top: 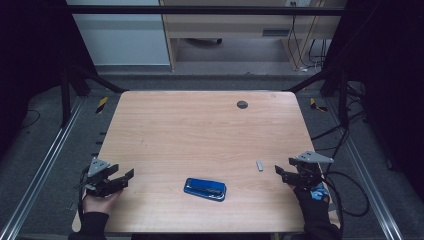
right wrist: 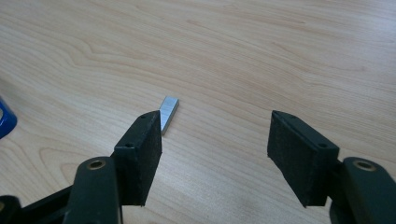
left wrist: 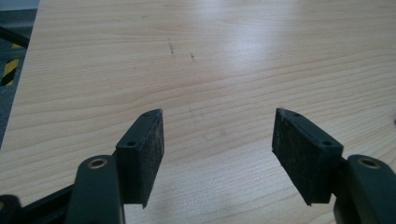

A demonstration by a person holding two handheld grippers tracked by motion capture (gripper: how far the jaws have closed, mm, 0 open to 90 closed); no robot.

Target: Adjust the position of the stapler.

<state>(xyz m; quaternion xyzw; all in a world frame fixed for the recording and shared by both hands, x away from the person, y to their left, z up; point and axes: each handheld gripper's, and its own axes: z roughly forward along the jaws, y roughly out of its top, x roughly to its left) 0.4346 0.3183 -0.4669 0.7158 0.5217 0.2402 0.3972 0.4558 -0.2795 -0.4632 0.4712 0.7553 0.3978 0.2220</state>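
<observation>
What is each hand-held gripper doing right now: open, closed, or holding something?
Left hand-held gripper: open, nothing between its jaws.
Right hand-held gripper: open, holding nothing; the staple strip lies just beyond.

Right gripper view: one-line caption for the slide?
Right gripper with jaws open above the wooden table, a small silver metal strip lying just beyond its left jaw tip.

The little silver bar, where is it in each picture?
High view: the little silver bar lies on the wooden table, just left of the right gripper.
Right gripper view: the bar sits just beyond the left finger's tip.
Left gripper view: not in it.
Shared landmark: the blue stapler, a blue corner at the left edge of the right gripper view.
</observation>
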